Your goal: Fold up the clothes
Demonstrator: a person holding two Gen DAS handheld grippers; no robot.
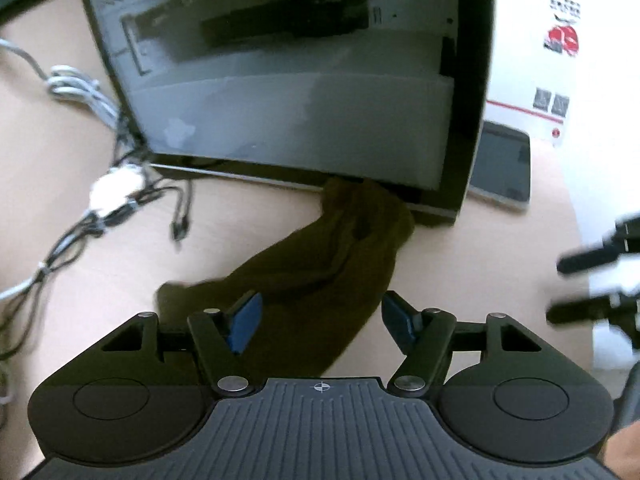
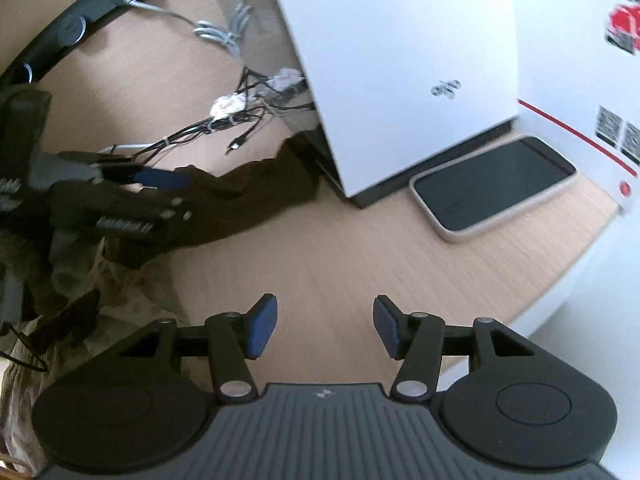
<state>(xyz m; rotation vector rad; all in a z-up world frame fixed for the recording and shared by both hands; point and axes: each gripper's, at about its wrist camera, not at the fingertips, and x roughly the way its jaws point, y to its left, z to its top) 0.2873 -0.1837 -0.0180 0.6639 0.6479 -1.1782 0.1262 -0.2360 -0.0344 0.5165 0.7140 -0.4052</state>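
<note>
The dark brown garment is seen lying on the pale wood worktop, bunched into a long rumpled strip. Its long axis is run from the near end, directly under the left hand-held gripper, away and slightly to the right, up to the foot of the glass-sided computer case, where the far end is tucked against or under the case's lower edge; which of the two cannot be told.

The left hand-held gripper is held right over the near end of the cloth. Its blue pads are stood moderately apart, with fabric seen between them, but no pad is shown pressing on it, so nothing is judged to be gripped.

From the right wrist view, the right hand-held gripper is found over bare worktop, its jaws parted at a middling width and nothing between them. The garment lies up and to its left, well apart, with the left tool already on it. A phone is lying beside a white box on the far right.

The left hand is clearly the nearer one. The coming move is judged to be a pinch on that near end, after which the far end would have to be drawn clear of the case before any fold.
</note>
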